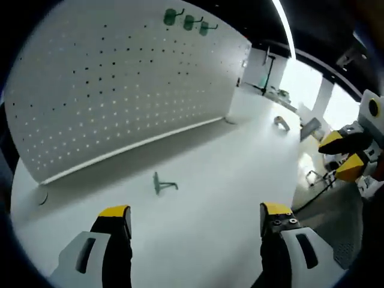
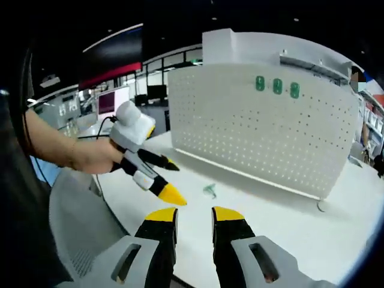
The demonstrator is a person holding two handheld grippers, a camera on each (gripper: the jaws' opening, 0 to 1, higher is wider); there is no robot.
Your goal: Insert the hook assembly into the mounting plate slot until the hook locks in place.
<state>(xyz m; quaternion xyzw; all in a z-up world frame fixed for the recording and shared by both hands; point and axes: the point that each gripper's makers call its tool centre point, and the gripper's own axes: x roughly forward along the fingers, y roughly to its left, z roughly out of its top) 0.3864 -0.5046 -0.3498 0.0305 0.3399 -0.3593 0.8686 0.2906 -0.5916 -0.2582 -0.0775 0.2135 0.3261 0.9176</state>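
White pegboard (image 1: 120, 90) stands upright at far side of white table (image 1: 240, 180). Three green hooks (image 1: 189, 22) already hang in a row near its top edge. One loose green hook (image 1: 161, 183) lies on the table in front of the board, apart from both grippers. Left gripper (image 1: 195, 219): jaws wide, holding nothing, hovering near side of the loose hook. Right gripper (image 2: 193, 217): jaws narrow, a small gap, empty. In the right gripper view, a hand (image 2: 90, 157) holds the left gripper above the table's left edge.
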